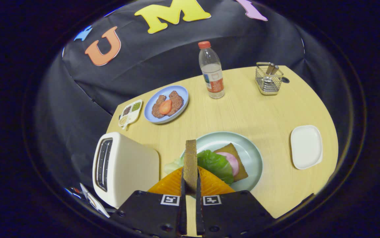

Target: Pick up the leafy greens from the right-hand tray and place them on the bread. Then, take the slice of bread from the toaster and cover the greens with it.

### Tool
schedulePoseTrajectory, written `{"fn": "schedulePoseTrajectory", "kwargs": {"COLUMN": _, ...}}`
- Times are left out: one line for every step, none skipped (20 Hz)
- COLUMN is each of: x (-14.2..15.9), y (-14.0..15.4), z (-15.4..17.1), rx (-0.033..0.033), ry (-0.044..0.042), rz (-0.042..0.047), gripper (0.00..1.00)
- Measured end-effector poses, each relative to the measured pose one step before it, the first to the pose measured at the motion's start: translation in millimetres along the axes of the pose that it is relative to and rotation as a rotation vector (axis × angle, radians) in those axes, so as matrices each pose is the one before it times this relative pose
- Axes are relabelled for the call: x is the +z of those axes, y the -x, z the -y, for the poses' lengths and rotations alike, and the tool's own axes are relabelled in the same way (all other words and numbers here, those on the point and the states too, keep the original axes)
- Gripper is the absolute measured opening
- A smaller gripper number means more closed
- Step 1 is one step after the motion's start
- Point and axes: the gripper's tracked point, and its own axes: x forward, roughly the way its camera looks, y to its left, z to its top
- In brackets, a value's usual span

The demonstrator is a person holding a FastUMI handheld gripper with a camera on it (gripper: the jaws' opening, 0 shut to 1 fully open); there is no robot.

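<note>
Standing edge-up, bread slice (190, 162) clamped between jaws, above greens (216, 164).

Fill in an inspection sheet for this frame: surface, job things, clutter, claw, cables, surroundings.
Surface: light wooden table, dry, no spills seen.
Job things: bread slice held on edge between the claw fingers, above the near rim of the green plate; greens lie on the lower bread there, with a pink slice; toaster beside the plate; white tray bare.
Clutter: blue plate with patties and a tomato slice; seasoning dish; bottle; wire basket with utensils.
Claw: shut on the bread slice.
Cables: nothing seen.
Surroundings: black cloth wall behind the table.
</note>
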Motion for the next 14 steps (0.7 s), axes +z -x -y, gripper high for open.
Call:
{"fn": "schedulePoseTrajectory", "kwargs": {"x": -0.39, "y": -3.07, "z": 4.70, "rx": 0.02365, "ry": 0.00154, "rz": -0.00151, "gripper": 0.11}}
{"fn": "schedulePoseTrajectory", "kwargs": {"x": 3.03, "y": -3.99, "z": 5.43, "rx": 0.00966, "ry": 0.00834, "rz": 0.00470, "gripper": 0.11}}
{"fn": "schedulePoseTrajectory", "kwargs": {"x": -0.79, "y": -1.51, "z": 10.52, "rx": -0.01655, "ry": 0.01399, "rz": -0.00932, "gripper": 0.11}}
{"fn": "schedulePoseTrajectory", "kwargs": {"x": -2.95, "y": -4.53, "z": 9.34, "rx": -0.01710, "ry": 0.00682, "rz": -0.01275, "gripper": 0.16}}
{"fn": "schedulePoseTrajectory", "kwargs": {"x": -1.99, "y": -1.29, "z": 5.22, "rx": -0.00370, "ry": 0.00403, "rz": -0.01370, "gripper": 0.19}}
{"fn": "schedulePoseTrajectory", "kwargs": {"x": -2.77, "y": -2.74, "z": 4.54, "rx": -0.00550, "ry": 0.00703, "rz": -0.00708, "gripper": 0.22}}
{"fn": "schedulePoseTrajectory", "kwargs": {"x": -0.30, "y": -2.45, "z": 3.18, "rx": -0.00128, "ry": 0.01106, "rz": -0.00338, "gripper": 0.24}}
{"fn": "schedulePoseTrajectory", "kwargs": {"x": -0.66, "y": -2.98, "z": 4.29, "rx": -0.00860, "ry": 0.01707, "rz": -0.00370, "gripper": 0.27}}
{"fn": "schedulePoseTrajectory", "kwargs": {"x": -1.18, "y": -0.72, "z": 4.53, "rx": -0.00534, "ry": 0.02004, "rz": -0.00442, "gripper": 0.32}}
{"fn": "schedulePoseTrajectory", "kwargs": {"x": -1.10, "y": -0.74, "z": 0.71, "rx": 0.00197, "ry": 0.01656, "rz": -0.00092, "gripper": 0.39}}
{"fn": "schedulePoseTrajectory", "kwargs": {"x": 2.41, "y": 1.76, "z": 1.67, "rx": 0.00046, "ry": 0.01807, "rz": 0.00510, "gripper": 0.39}}
{"fn": "schedulePoseTrajectory", "kwargs": {"x": -0.23, "y": 1.71, "z": 1.34, "rx": -0.00362, "ry": 0.01787, "rz": 0.00350, "gripper": 0.51}}
{"fn": "schedulePoseTrajectory", "kwargs": {"x": 1.43, "y": 2.39, "z": 2.45, "rx": -0.00757, "ry": 0.01712, "rz": 0.00919, "gripper": 0.54}}
{"fn": "schedulePoseTrajectory", "kwargs": {"x": 2.58, "y": 6.32, "z": 1.54, "rx": -0.00265, "ry": 0.01451, "rz": 0.01300, "gripper": 0.60}}
